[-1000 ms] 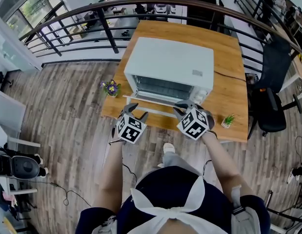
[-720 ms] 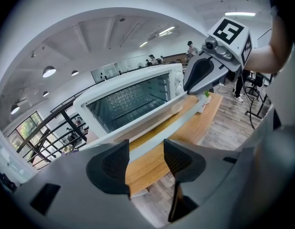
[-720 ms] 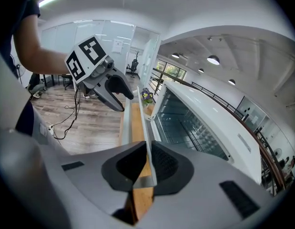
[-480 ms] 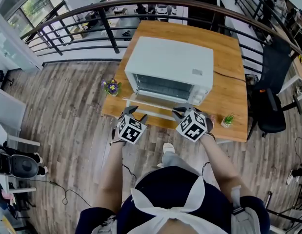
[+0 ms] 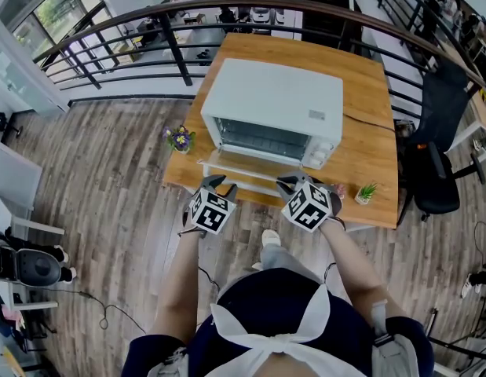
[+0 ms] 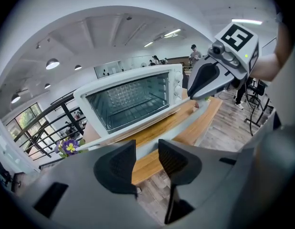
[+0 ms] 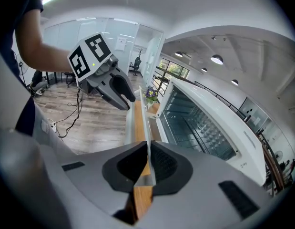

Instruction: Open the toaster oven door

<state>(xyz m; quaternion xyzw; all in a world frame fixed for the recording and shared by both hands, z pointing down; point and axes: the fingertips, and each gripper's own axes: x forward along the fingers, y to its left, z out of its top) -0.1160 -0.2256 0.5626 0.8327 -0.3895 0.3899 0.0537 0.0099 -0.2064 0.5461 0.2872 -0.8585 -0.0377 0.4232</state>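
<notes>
The white toaster oven [image 5: 274, 100] stands on the wooden table [image 5: 368, 108] with its glass door [image 5: 241, 166] swung down and its wire rack showing. My right gripper [image 5: 294, 182] is at the door's right end. In the right gripper view [image 7: 148, 163] its jaws are closing, with the pads pressed on the door's thin front edge [image 7: 147, 128]. My left gripper [image 5: 221, 184] is at the left end, its jaws [image 6: 147, 159] also closing. The grey handle bar [image 6: 185, 123] runs across just beyond them, and the pads touch nothing.
A small pot of purple flowers [image 5: 179, 140] sits at the table's left corner and a little green plant [image 5: 367, 193] at the front right. A black office chair [image 5: 435, 155] stands to the right. A dark railing [image 5: 172, 53] runs behind the table, and wood floor lies below.
The door has tipped a little lower. Both grippers have drawn slightly back toward the person, and the left jaws look narrower.
</notes>
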